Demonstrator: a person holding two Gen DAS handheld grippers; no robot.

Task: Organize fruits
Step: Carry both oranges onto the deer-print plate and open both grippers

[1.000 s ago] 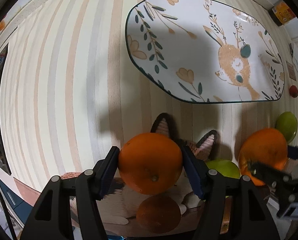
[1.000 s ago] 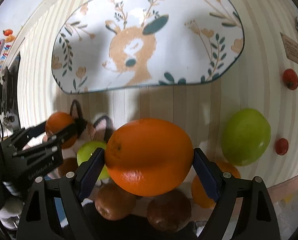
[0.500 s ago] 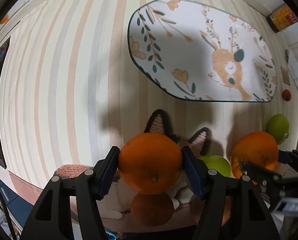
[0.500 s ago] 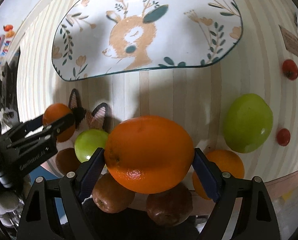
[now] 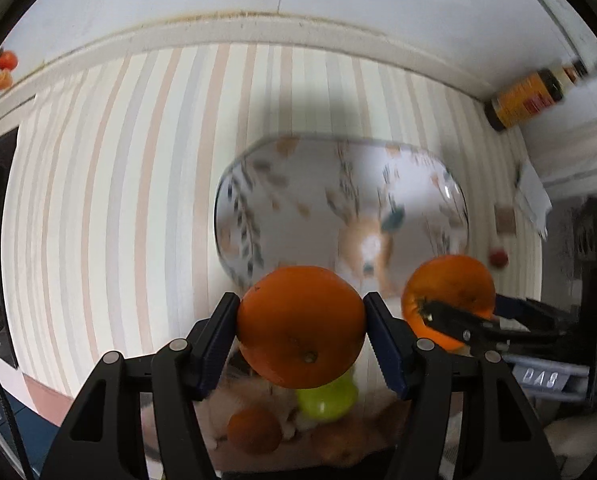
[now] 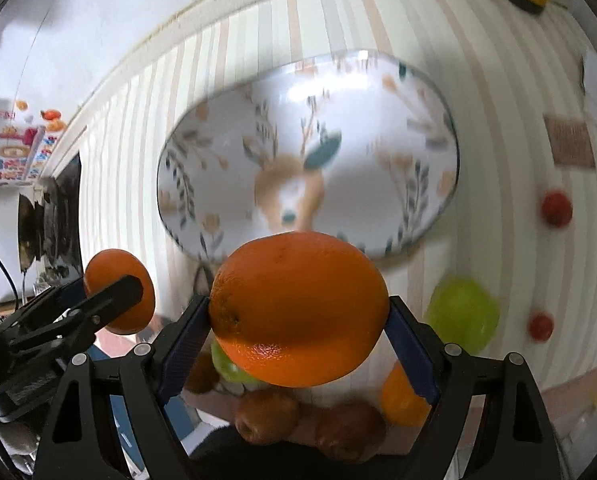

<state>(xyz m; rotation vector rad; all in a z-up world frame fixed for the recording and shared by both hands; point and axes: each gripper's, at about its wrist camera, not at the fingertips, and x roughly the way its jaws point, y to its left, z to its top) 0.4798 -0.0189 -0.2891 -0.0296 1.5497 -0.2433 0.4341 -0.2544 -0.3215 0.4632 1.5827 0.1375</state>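
Observation:
My left gripper (image 5: 300,330) is shut on an orange (image 5: 301,326) and holds it in the air in front of the oval deer-patterned plate (image 5: 298,184). My right gripper (image 6: 298,320) is shut on a larger orange (image 6: 298,306), also in the air before the plate (image 6: 358,92). Each gripper shows in the other's view with its orange: the right one (image 5: 448,302) in the left wrist view, the left one (image 6: 118,292) in the right wrist view. Both views are blurred.
Under the grippers lie a green apple (image 5: 328,400), another orange (image 6: 400,400), brown fruits (image 6: 266,414) and a small orange (image 5: 254,430). A second green apple (image 6: 462,314) and small red fruits (image 6: 556,208) lie right of the plate. A bottle (image 5: 526,98) lies at the far right.
Both grippers have lifted and tilted up with their oranges, away from the fruit pile. The plate now sits farther ahead and the back wall has come into view.

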